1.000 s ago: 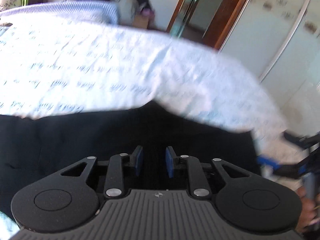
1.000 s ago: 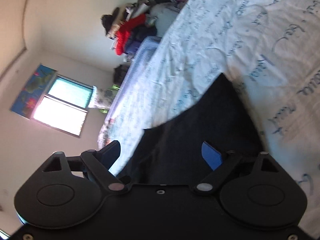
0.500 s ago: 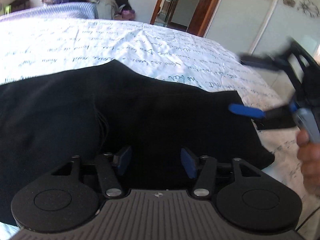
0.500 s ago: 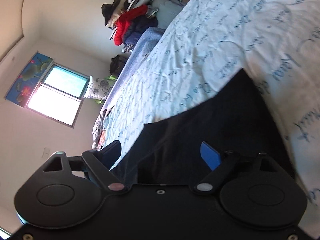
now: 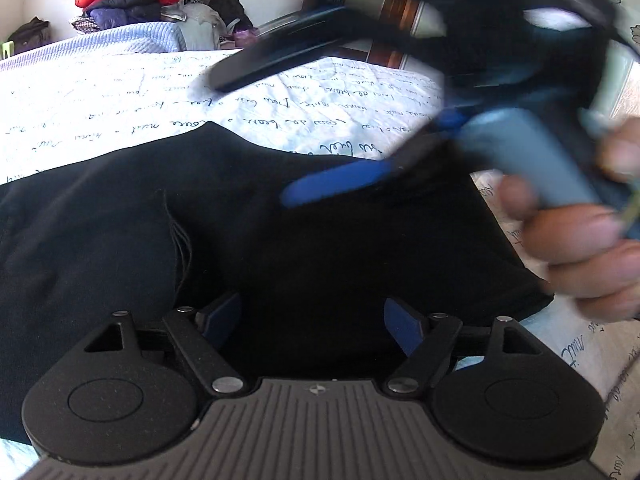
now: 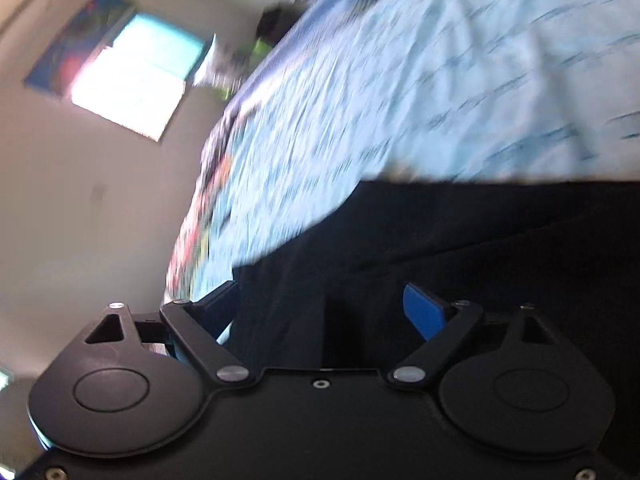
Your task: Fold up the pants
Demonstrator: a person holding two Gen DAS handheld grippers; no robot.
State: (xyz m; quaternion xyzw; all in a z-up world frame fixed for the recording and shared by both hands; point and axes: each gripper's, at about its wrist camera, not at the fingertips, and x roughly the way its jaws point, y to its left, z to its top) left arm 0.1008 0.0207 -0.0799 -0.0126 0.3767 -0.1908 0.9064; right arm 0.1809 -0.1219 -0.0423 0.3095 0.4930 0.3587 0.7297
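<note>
Lying dark and creased across the near part of the bed [image 5: 120, 92], black pants [image 5: 320, 240], lower edge cut off behind the left gripper [image 5: 312, 320], jaws spread wide, holding nothing. Crossing above the cloth at right, blurred by motion, the right gripper [image 5: 360, 128], jaws wide apart and empty, gripped by a hand [image 5: 580, 232]. Hard to make out in the smeared right wrist view: pants [image 6: 480, 240], white script-printed sheet [image 6: 440, 80], bright window [image 6: 132, 88]. Beyond the bed, a heap of clothes [image 5: 132, 0] and a wooden door frame [image 5: 384, 40].
</note>
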